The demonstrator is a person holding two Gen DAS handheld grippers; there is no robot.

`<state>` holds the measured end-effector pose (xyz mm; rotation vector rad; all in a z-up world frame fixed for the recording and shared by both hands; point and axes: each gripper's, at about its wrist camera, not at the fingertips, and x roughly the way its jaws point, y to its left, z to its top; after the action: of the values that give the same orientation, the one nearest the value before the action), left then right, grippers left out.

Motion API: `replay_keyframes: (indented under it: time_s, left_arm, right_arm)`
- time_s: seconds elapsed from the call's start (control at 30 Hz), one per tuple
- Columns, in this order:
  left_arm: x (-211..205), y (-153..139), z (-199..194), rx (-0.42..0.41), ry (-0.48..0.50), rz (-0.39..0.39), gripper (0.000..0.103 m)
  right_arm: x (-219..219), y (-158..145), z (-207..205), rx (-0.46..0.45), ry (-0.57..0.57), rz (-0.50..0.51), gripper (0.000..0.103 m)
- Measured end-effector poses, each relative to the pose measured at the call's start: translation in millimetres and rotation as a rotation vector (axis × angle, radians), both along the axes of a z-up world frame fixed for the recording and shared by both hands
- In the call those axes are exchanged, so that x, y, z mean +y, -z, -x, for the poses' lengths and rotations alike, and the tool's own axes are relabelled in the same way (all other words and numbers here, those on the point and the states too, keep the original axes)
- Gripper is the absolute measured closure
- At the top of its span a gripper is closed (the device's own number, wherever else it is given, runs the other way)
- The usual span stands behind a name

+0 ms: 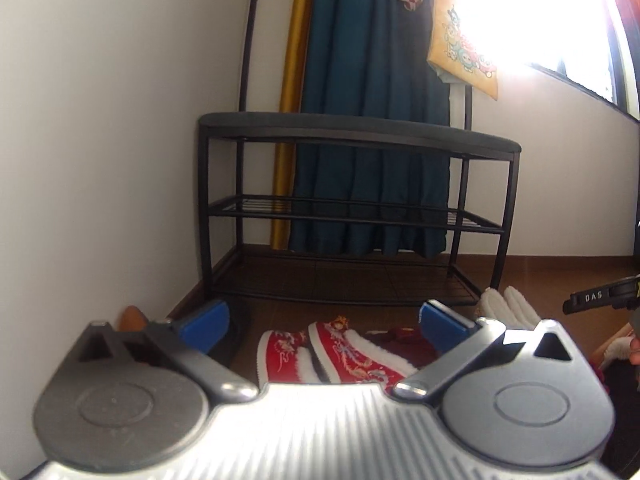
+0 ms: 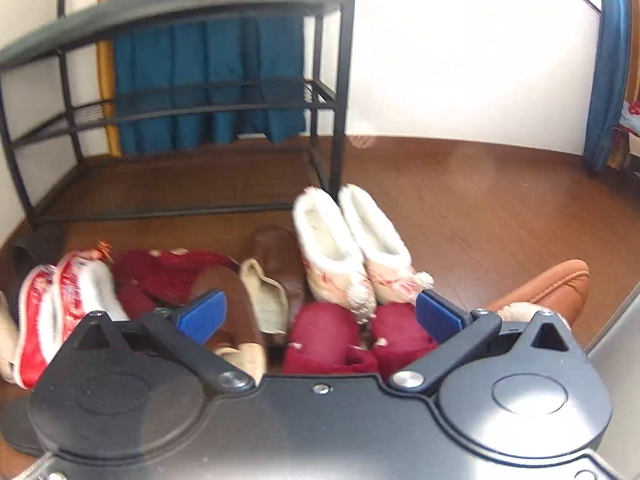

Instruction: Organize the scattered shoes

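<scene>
Several shoes lie scattered on the wood floor before a black shoe rack (image 1: 352,216). My left gripper (image 1: 324,322) is open and empty, above a pair of red embroidered shoes (image 1: 320,356). My right gripper (image 2: 320,314) is open and empty, over a pair of dark red slippers (image 2: 352,340). Beyond them are white fluffy slippers (image 2: 348,248), brown slippers (image 2: 264,280) and the red embroidered pair (image 2: 60,300) at left. The rack (image 2: 180,92) shows no shoes on its shelves.
A white wall runs along the left. A blue curtain (image 1: 360,120) hangs behind the rack. A tan boot (image 2: 548,284) lies at right. White slippers (image 1: 504,308) show right of the left gripper. A dark slipper (image 2: 32,248) lies by the rack's leg.
</scene>
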<state>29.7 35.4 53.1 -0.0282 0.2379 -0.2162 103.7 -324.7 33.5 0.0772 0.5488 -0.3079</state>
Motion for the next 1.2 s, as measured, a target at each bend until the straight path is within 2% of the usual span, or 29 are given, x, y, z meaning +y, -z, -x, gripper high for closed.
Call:
replay_keyframes:
  time_s: [0.2,0.43,0.6,0.8,1.2]
  left_arm:
    - [-6,-21,18,-0.008,0.0,-0.037,0.0]
    - [-5,-35,34,0.011,-0.013,-0.056,0.0]
    - [-1,-31,33,0.035,-0.035,-0.064,0.0]
    - [-11,-21,30,0.036,-0.028,-0.162,0.0]
    - [-6,-6,3,0.194,-0.036,-0.095,0.0]
  right_arm:
    - [63,-22,41,-0.084,-0.083,-0.063,0.0]
    - [95,-29,54,-0.066,-0.133,-0.073,0.0]
    - [102,-22,66,-0.052,-0.132,-0.124,0.0]
    - [103,-6,73,-0.021,-0.131,-0.179,0.0]
    - [107,16,70,0.033,-0.121,-0.236,0.0]
